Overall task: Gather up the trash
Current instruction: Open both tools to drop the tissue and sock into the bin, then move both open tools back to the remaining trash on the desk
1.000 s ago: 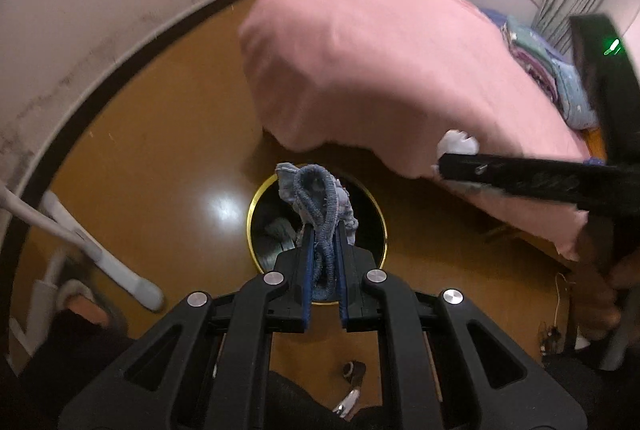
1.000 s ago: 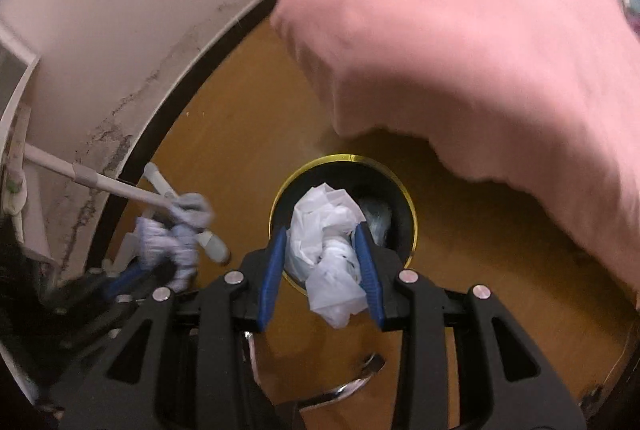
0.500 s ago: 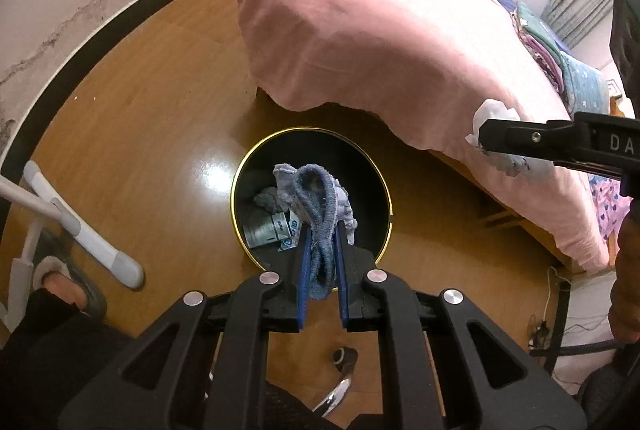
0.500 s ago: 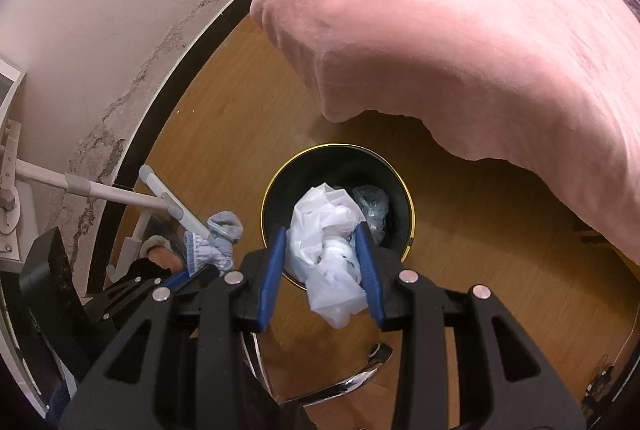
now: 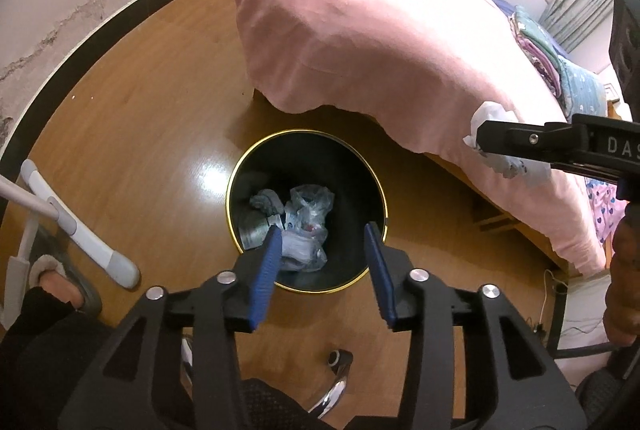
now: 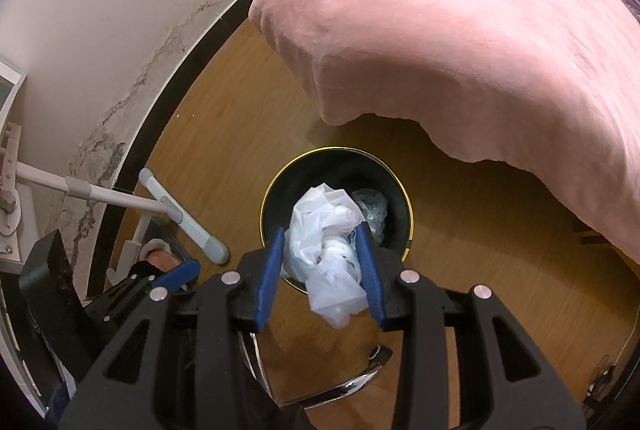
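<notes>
My left claw point(image 5: 320, 250) hangs over the bin point(image 5: 307, 137), its jaws opening with nothing between them; a grey sock point(image 5: 267, 201) lies inside among crumpled plastic point(image 5: 308, 205). My right claw point(image 6: 322, 254) is clenched on a white wad point(image 6: 328, 250) of plastic, held above the bin's near rim. The bin stands on the floor point(image 5: 132, 133) just beside the pink-covered bed point(image 5: 380, 41).

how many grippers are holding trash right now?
1. The right gripper clamps a white plastic wad above the bin. The left gripper is opening, nothing between its fingers.
</notes>
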